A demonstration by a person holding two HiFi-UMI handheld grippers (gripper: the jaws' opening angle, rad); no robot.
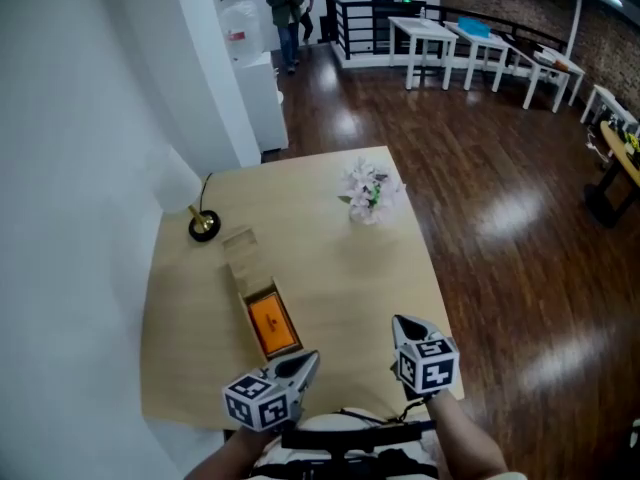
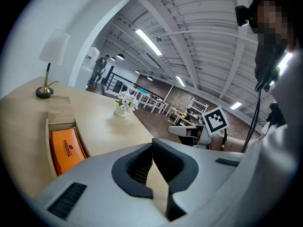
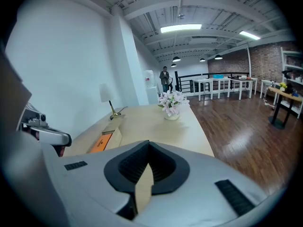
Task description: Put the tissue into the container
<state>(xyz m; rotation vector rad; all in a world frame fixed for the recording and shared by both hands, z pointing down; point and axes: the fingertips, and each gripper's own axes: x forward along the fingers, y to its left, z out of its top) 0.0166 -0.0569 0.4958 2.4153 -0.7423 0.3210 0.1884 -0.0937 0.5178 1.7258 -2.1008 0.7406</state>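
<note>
An orange tissue pack (image 1: 271, 324) lies inside a long, narrow wooden container (image 1: 242, 284) on the left half of the light wooden table (image 1: 350, 268). The left gripper view shows the same orange tissue pack (image 2: 66, 148) in the box, ahead and to the left. The container's flat lid (image 1: 238, 242) lies at its far end. My left gripper (image 1: 306, 360) hovers just right of the box's near end, shut and empty. My right gripper (image 1: 403, 322) is held near the table's front right edge, also shut on nothing. In their own views the left gripper (image 2: 152, 144) and right gripper (image 3: 148, 144) show jaws pressed together.
A small lamp with a brass base (image 1: 203, 226) stands at the back left by the wall. A vase of pale flowers (image 1: 370, 194) sits at the back right of the table. Dark wood floor lies to the right; a person (image 1: 288, 8) stands far off near white tables (image 1: 440, 38).
</note>
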